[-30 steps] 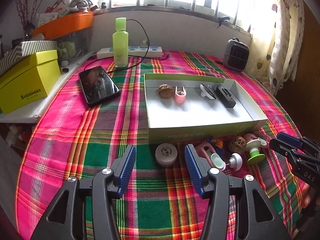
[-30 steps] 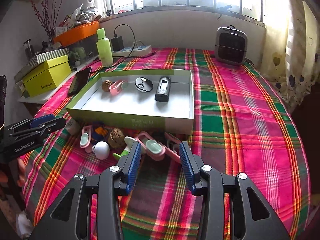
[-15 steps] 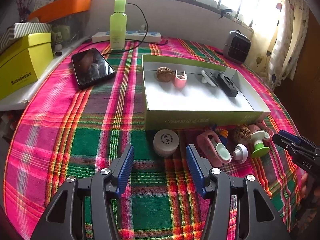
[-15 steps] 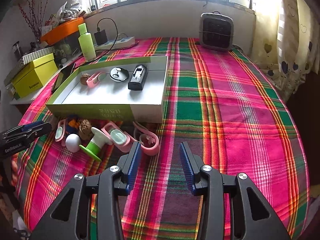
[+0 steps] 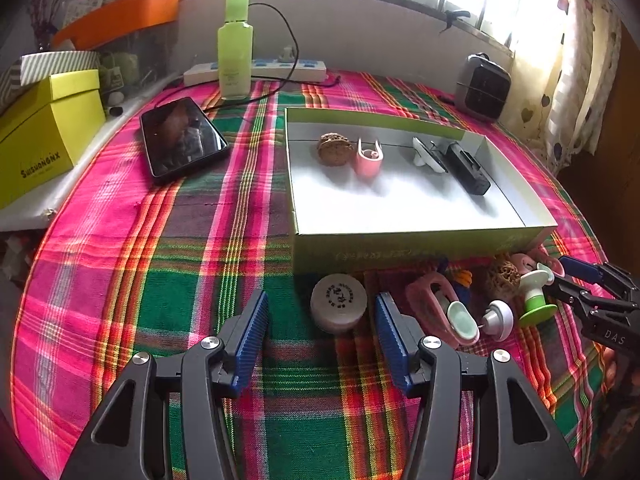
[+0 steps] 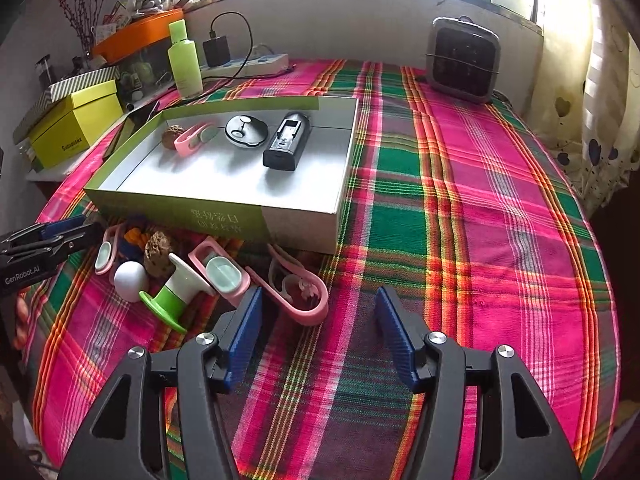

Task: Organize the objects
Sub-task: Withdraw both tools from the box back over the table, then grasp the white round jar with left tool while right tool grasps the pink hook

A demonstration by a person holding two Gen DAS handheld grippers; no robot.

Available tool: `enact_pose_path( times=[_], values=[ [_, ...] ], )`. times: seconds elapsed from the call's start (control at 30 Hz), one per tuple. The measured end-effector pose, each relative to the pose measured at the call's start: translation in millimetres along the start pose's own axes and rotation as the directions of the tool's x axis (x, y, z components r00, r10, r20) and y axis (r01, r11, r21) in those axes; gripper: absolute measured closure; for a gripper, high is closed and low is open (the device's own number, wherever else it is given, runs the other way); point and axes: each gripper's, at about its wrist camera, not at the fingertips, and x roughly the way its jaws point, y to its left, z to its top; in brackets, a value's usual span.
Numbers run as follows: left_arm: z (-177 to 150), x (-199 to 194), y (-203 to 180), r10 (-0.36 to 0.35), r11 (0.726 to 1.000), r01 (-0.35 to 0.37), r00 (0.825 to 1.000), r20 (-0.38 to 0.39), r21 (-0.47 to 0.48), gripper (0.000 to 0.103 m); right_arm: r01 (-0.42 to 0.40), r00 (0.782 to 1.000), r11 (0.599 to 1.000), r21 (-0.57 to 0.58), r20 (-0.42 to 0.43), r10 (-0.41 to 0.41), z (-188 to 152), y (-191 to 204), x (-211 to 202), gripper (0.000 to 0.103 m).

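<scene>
Your left gripper [image 5: 320,320] gapes around nothing, round grey tin [image 5: 338,307] just beyond; your right gripper [image 6: 318,320], jaws just widened, empty, pink plastic clip [image 6: 298,292] near-left of it

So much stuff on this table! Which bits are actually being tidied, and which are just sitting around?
Part of the tidying:
- green tray, holding a walnut, pink clip, black device
- round tin by the left gripper
- pink holder by the right gripper
- green-and-white spool

Just lying about:
- phone
- green bottle
- heater
- yellow box
</scene>
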Motion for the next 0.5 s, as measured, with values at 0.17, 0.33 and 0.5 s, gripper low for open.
enact_pose_path(
  times=[0.17, 0.33, 0.5],
  values=[
    [0.7, 1.4, -1.0, 0.013, 1.0, -0.013, 1.0, 0.008, 0.01, 0.05, 0.007, 1.0, 0.999, -0.051, -0.006, -0.007, 3.4, 4.3, 4.5, 0.045],
    [3.8, 3.2, 0.5, 0.017, 1.0, -0.017, 1.0, 0.006, -0.001, 0.05, 0.002, 1.0, 0.998, -0.068, -0.004, -0.003, 6.2, 5.2, 6.8, 0.045],
    [3.5, 3.8, -1.7, 0.035, 0.999, -0.035, 0.999, 0.009, 0.001, 0.052, 0.006, 1.0, 0.997, -0.074, -0.003, -0.006, 6.6, 5.5, 6.6, 0.046]
  ],
)
